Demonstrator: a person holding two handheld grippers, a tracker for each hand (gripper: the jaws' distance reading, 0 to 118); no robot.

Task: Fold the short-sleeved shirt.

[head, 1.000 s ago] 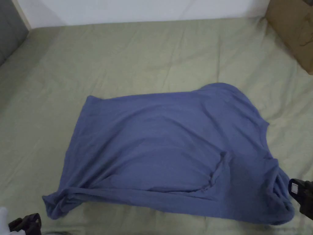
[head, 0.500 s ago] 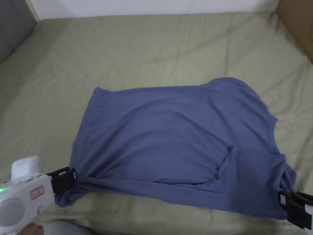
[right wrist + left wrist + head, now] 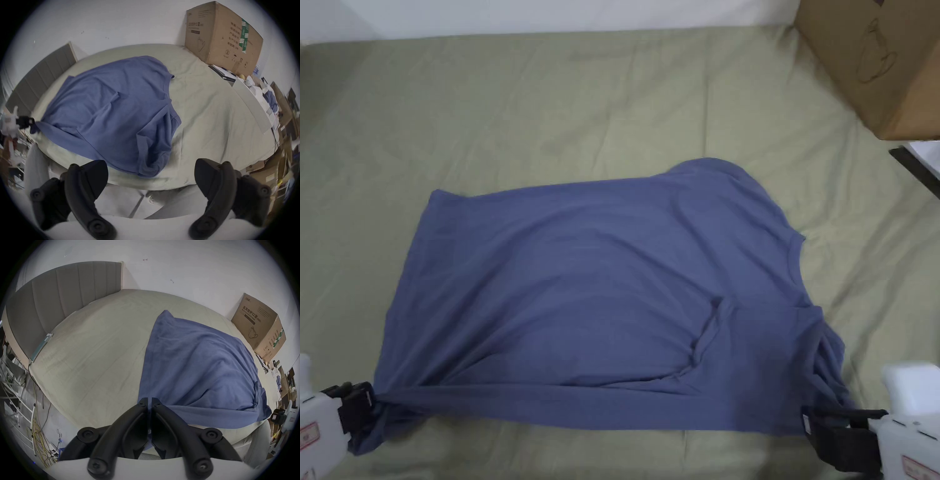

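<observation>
A blue short-sleeved shirt (image 3: 600,300) lies spread on the green bed sheet (image 3: 550,112), with its neck end to the right and a sleeve folded over its body. My left gripper (image 3: 362,403) is shut on the shirt's near left hem corner, and the near edge runs taut from it. In the left gripper view its jaws (image 3: 149,400) press together on blue cloth (image 3: 203,369). My right gripper (image 3: 820,430) stands open at the bunched near right sleeve. In the right gripper view its jaws (image 3: 151,167) are wide apart, just short of the shirt (image 3: 113,105).
A cardboard box (image 3: 875,62) stands on the bed's far right corner. A grey headboard (image 3: 65,293) closes off the left end. Boxes and loose items (image 3: 259,97) crowd the floor to the right, and cables (image 3: 39,443) lie on the floor to the left.
My left gripper came up from below the shirt, closed on the hem corner and now holds it stretched. The right gripper stays by the sleeve. The head camera has shifted right.
</observation>
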